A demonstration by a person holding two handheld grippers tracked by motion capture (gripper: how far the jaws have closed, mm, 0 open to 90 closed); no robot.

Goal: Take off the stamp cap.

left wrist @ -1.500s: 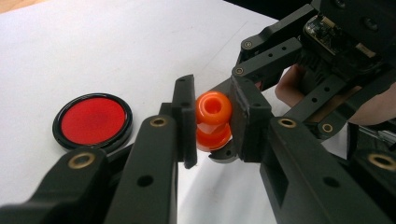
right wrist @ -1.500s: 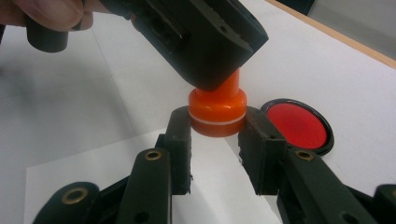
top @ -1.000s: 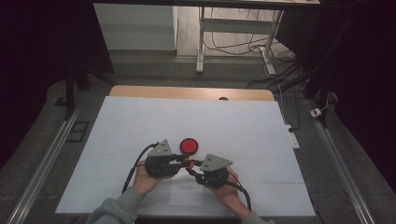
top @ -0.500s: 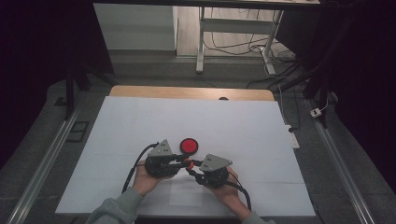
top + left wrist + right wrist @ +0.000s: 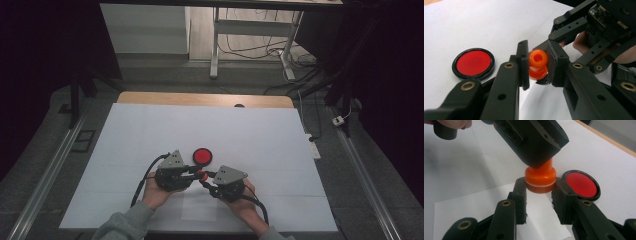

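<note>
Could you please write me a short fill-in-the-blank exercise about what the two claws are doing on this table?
1. Both claws grip one small stamp-like piece whose colour is ____.
2. The left claw holds its narrower ____ end, the right claw its wide base.
3. The round red pad has a ____ rim.
4. The pad lies on a ____ sheet.

Missing words: orange; upper; black; white

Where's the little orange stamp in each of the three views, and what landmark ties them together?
High view: the orange stamp sits low in the middle, between the two grippers.
Left gripper view: centre of the picture, pinched between the left gripper fingers.
Right gripper view: centre, slightly above middle, its wide base between the right gripper fingers.
Shared landmark: the red ink pad lying open on the white sheet beside the stamp.
</note>
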